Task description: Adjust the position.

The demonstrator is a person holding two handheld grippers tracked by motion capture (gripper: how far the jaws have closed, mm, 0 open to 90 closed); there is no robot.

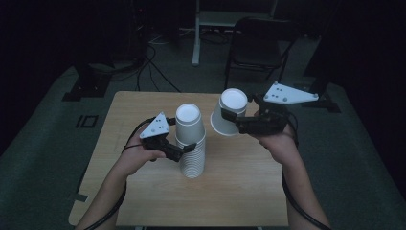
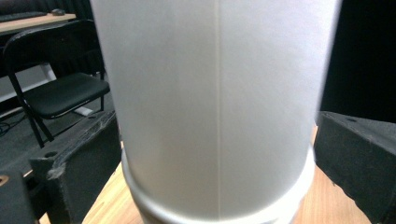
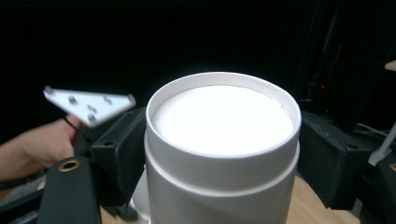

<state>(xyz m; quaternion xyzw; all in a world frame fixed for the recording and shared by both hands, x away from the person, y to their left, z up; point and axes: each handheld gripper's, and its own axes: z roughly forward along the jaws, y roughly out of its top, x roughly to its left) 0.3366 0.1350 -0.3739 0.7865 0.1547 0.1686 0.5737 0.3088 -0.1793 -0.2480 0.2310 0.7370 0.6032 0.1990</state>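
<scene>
The left hand-held gripper (image 1: 184, 149) should stay clamped on the stack of upturned white paper cups (image 1: 191, 148) on the bench while the right hand-held gripper (image 1: 233, 120), gripping a single white paper cup (image 1: 229, 112), lifts clear.

On the wooden bench (image 1: 143, 191) stands a stack of upturned white cups (image 1: 190, 143), and the left hand-held gripper (image 1: 187, 149) has its jaws around the stack partway up. The right hand-held gripper (image 1: 232, 119) holds a single white cup (image 1: 228, 113) (tilted, base up) in the air just right of the stack. A dark folding chair (image 1: 256, 45) stands beyond the bench.
</scene>
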